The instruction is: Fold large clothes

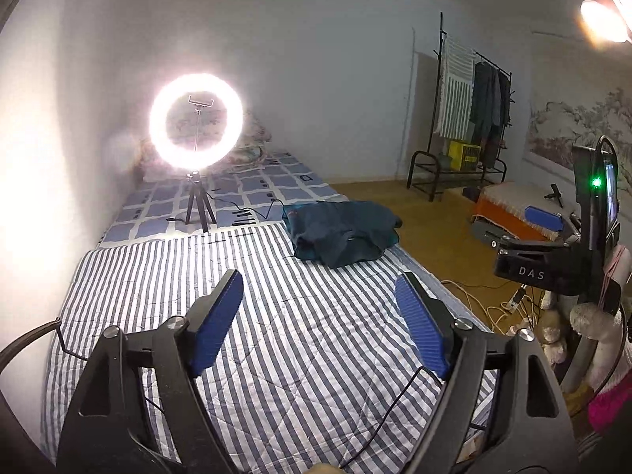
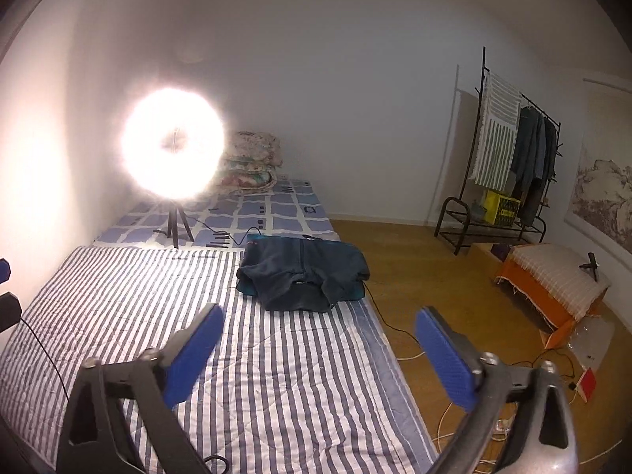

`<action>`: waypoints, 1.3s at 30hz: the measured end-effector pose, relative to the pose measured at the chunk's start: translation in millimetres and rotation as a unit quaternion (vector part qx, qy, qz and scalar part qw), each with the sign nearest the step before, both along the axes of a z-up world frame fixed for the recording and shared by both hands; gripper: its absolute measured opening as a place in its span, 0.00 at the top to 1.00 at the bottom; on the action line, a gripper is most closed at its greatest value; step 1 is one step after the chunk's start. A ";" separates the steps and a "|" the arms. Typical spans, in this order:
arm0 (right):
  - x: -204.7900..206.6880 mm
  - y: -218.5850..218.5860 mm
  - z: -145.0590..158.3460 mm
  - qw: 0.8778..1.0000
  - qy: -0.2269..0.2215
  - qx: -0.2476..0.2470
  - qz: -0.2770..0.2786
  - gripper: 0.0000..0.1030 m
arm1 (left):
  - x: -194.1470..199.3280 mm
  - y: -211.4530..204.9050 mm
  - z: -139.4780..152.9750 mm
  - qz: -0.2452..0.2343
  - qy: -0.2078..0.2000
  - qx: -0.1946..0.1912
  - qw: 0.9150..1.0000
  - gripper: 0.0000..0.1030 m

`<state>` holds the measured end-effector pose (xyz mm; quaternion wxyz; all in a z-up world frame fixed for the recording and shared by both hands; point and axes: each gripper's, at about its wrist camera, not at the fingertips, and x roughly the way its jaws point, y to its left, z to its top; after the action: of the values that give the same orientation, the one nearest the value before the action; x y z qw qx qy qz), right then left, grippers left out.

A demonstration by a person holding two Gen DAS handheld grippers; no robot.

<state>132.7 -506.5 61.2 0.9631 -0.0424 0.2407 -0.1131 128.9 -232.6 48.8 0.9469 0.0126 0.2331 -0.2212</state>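
- Dark garment (image 1: 341, 235) lies as a compact bundle at the right edge of the striped quilt (image 1: 276, 316), next to the checked sheet; looks already folded, prob. little left, maybe a tidy-up.
- Left gripper (image 1: 320, 322) and right gripper (image 2: 320, 355): both wide apart, holding nothing, well short of it.
- Left view alone shows the other gripper's body; right view shows garment's folds clearer, plus the orange-sided bench (image 2: 553, 276).

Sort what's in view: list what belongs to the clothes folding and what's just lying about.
For the job:
dark blue garment
striped bedcover
left gripper, open and empty
right gripper, open and empty

Just lying about:
ring light
clothes rack
yellow crate
pile of quilts
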 end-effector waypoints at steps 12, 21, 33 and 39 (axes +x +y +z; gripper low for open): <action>0.1 5.7 -6.0 1.000 0.001 -0.013 -0.005 0.00 | -4.5 -1.7 -1.9 0.007 -0.014 0.007 1.000 0.02; 0.7 3.9 -9.4 1.000 -0.003 -0.012 -0.012 0.00 | -4.0 -9.3 -8.2 0.031 -0.018 0.041 0.999 0.00; -0.7 1.3 -11.9 1.000 0.001 -0.005 -0.011 0.00 | -5.8 -15.0 -14.9 0.039 -0.019 0.058 0.997 0.00; -1.1 3.4 -13.4 1.000 0.002 -0.006 -0.009 0.00 | -6.7 -14.0 -16.5 0.043 -0.014 0.054 0.998 0.00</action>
<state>131.6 -503.1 47.8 0.9613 -0.0460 0.2423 -0.1228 122.2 -246.6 32.4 0.9566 0.0567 0.2316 -0.1674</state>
